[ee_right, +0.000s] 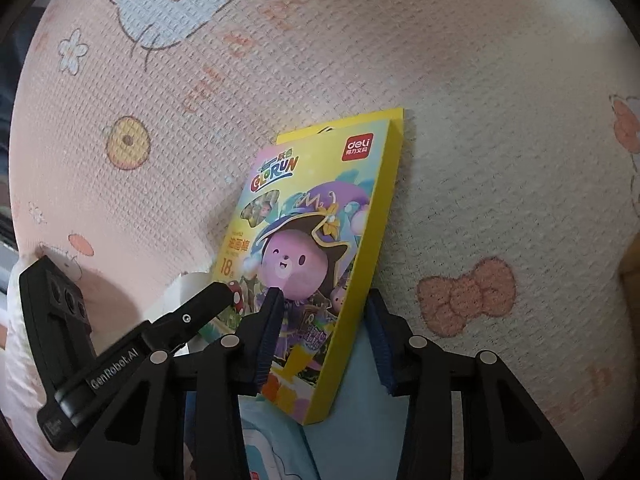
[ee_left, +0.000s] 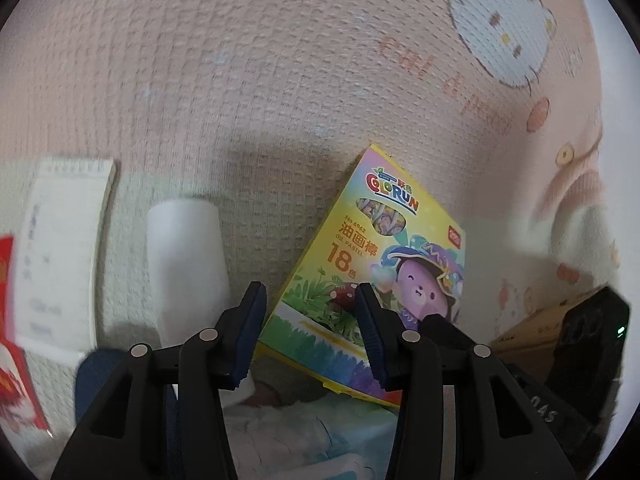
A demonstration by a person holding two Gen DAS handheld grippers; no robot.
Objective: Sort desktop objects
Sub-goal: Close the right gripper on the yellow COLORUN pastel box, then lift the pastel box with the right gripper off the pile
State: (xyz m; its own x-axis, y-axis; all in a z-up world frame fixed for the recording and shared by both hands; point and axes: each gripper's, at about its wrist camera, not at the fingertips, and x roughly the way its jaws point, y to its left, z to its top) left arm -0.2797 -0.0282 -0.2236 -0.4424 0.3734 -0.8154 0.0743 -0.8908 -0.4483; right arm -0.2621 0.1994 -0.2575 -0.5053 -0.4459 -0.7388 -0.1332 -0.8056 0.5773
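Observation:
A yellow oil pastel box point(ee_right: 320, 208) with a purple cartoon bear stands tilted up off the pink cartoon-print cloth point(ee_right: 460, 120). My right gripper point(ee_right: 324, 316) is shut on its lower end, one pad on the printed front and the other behind the yellow side. In the left wrist view the same oil pastel box point(ee_left: 372, 240) shows beyond my left gripper point(ee_left: 310, 304), which is open. Its pads straddle the box's lower left corner without pressing on it. One black finger point(ee_right: 212, 300) of the left gripper reaches the box's left edge in the right wrist view.
A white roll point(ee_left: 184, 256) and a white notepad point(ee_left: 60, 240) lie left of the box, with a red packet point(ee_left: 12, 352) at the far left. A brown cardboard box point(ee_left: 532, 332) sits at right. A light blue pack point(ee_right: 360, 432) lies under the grippers.

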